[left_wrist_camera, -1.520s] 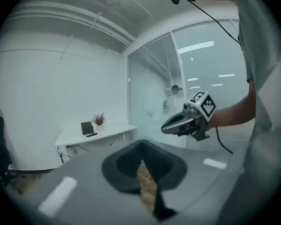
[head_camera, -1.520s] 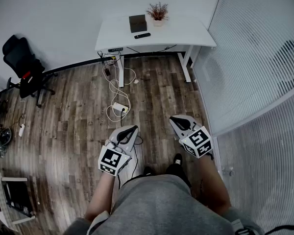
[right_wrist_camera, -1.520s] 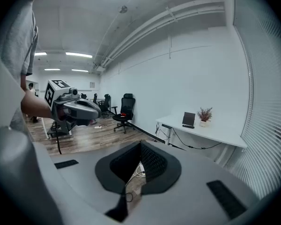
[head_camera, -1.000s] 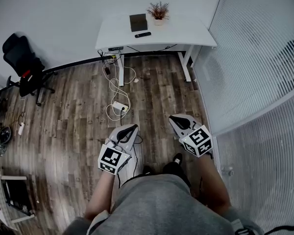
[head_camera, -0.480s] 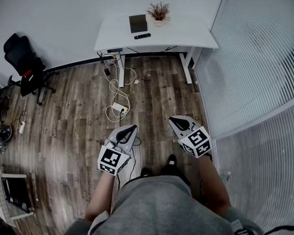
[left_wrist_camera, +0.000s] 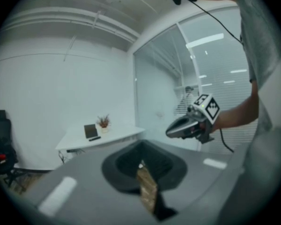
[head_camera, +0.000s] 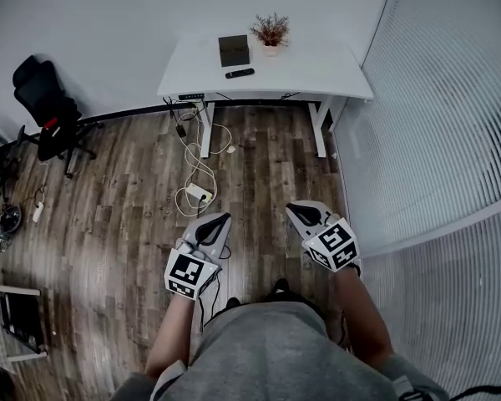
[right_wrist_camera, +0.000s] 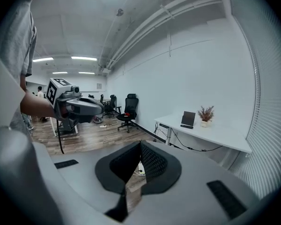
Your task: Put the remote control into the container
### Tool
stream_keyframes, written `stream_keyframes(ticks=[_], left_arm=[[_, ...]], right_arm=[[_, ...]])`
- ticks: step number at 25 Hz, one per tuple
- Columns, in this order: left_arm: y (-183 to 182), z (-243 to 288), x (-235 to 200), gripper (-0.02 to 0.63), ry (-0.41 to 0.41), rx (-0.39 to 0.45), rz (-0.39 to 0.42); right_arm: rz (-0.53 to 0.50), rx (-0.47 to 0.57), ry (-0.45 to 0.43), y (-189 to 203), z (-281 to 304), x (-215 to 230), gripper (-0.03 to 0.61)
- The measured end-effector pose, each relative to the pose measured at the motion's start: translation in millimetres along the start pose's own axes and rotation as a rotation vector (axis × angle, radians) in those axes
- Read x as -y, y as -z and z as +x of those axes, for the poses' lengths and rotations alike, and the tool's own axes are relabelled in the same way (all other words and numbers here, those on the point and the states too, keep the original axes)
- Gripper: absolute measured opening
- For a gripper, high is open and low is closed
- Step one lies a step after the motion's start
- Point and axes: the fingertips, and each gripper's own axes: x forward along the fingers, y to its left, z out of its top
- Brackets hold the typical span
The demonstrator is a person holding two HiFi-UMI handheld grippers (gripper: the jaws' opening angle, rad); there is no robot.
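A white desk (head_camera: pixel 313 65) stands against a plain white wall (head_camera: pixel 100 23) on a dark wood-plank floor (head_camera: pixel 117 215), with a black office chair (head_camera: pixel 40 98) to its left, a slatted glass partition (head_camera: pixel 451 115) on the right, cables (head_camera: pixel 202 161) trailing beneath the desk, and strip lights (right_wrist_camera: pixel 83 58) overhead.

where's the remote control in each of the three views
Head view: remote control on the white desk near the top, in front of the dark box.
Left gripper view: remote control left of centre, far off.
Right gripper view: remote control right of centre, before the box.
Shared landmark: the potted plant.
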Motion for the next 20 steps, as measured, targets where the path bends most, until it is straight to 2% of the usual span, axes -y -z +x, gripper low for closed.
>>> stream_keyframes(ticks=[9, 20], left_arm=[[-23, 39, 12, 0.000, -0.097, 0.000, -0.015], [-19, 56, 31, 0.000, -0.132, -0.035, -0.014]], right_arm=[[-0.009, 0.015, -0.077, 3, -13, 52, 0.017], [-0.015, 0.028, -0.142, 13, -13, 61, 0.017]])
